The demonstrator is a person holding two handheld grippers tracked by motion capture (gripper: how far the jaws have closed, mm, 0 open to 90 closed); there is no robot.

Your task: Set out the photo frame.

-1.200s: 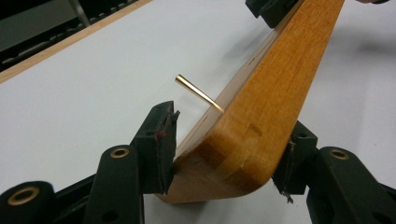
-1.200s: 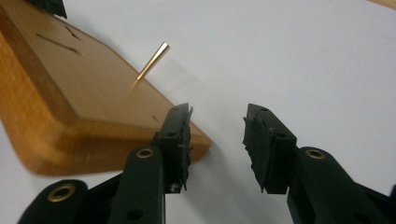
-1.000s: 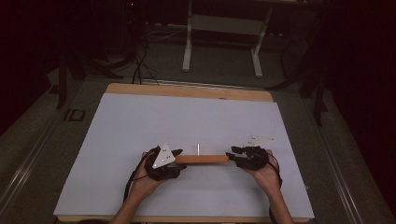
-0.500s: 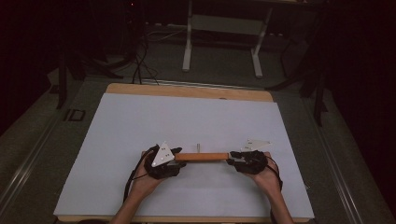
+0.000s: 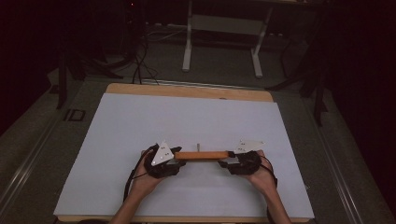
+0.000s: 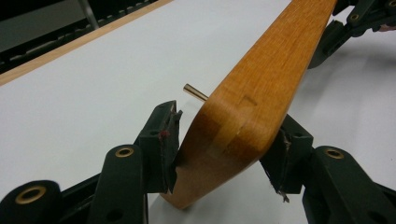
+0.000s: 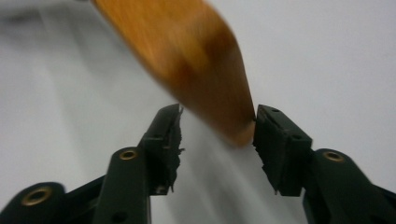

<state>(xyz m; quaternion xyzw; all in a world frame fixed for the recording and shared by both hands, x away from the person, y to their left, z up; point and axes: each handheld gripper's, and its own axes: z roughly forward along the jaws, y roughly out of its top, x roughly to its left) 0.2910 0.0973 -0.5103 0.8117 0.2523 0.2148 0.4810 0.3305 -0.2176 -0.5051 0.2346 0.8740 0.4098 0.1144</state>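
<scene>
Wooden hanger (image 5: 203, 155) lies near the table's (image 5: 116, 140) six o'clock edge, left gripper (image 6: 219, 154) clamped on one end; right gripper's (image 7: 217, 128) jaws have just opened, seemingly letting go. Next move: withdraw rightward, toward three o'clock

The letters "ID" stand on the floor (image 5: 70, 121) left of the table.

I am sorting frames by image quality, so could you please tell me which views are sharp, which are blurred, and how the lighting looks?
High view: dim, room behind nearly black, white table evenly lit, no glare. Left gripper view: sharp, the wooden piece shows its grain and a soft sheen, faint shadow beneath. Right gripper view: the wooden piece and table are smeared by motion blur, while the right gripper itself stays fairly crisp.
</scene>
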